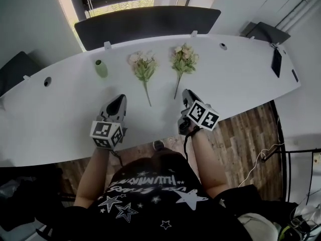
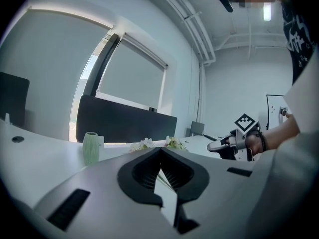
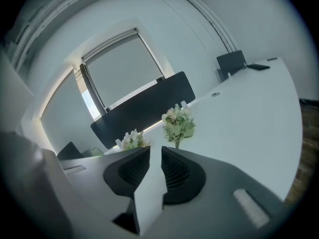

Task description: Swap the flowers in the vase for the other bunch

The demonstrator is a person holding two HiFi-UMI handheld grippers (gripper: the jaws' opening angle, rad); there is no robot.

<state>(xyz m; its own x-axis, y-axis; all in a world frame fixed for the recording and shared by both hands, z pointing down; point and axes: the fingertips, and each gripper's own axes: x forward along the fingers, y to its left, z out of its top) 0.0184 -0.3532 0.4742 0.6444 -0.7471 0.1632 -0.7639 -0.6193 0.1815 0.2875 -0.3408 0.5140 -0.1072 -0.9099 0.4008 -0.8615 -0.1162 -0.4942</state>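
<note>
A small green vase (image 1: 101,68) stands upright at the back left of the white table (image 1: 241,89), with no flowers in it. Two bunches lie flat beside it, stems toward me: a pale white bunch (image 1: 143,67) and a pinkish bunch (image 1: 184,59). My left gripper (image 1: 119,100) hovers near the table's front edge, jaws shut and empty, short of the white bunch (image 2: 144,144) and the vase (image 2: 90,147). My right gripper (image 1: 187,95) sits just below the pinkish bunch's stem; its jaws (image 3: 155,149) stand slightly open with nothing between them, facing the pinkish bunch (image 3: 178,123).
A dark partition panel (image 1: 145,24) runs along the table's back edge. A black flat device (image 1: 276,62) lies at the far right of the table. Cable holes (image 1: 47,81) dot the tabletop. A wooden floor (image 1: 251,134) shows beyond the front edge.
</note>
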